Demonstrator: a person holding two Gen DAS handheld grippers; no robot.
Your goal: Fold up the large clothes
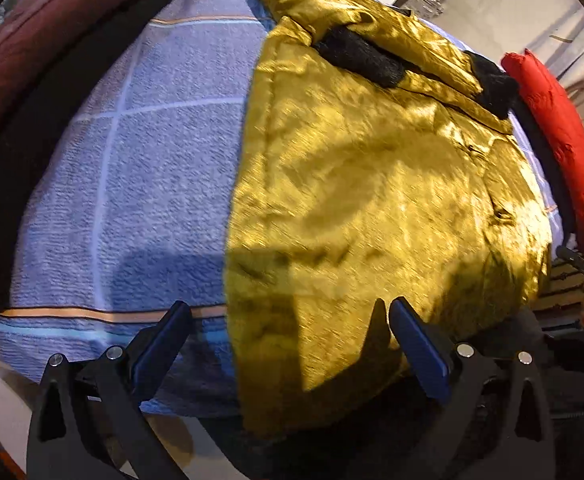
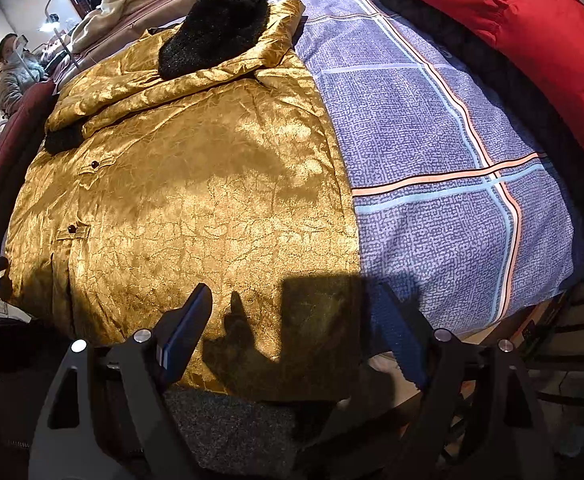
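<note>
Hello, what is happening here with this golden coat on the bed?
A person holds two tongs above a gold coat spread on a blue checked cover. The coat lies partly folded, a sleeve with a black furry cuff laid across its top. Both the left tongs and the right tongs are open near the coat's near edge, gripping nothing. A red jacket lies beside.

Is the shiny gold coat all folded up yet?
Partly: the gold coat lies flat on the checked sheet, sleeves folded in, not bundled.
</note>
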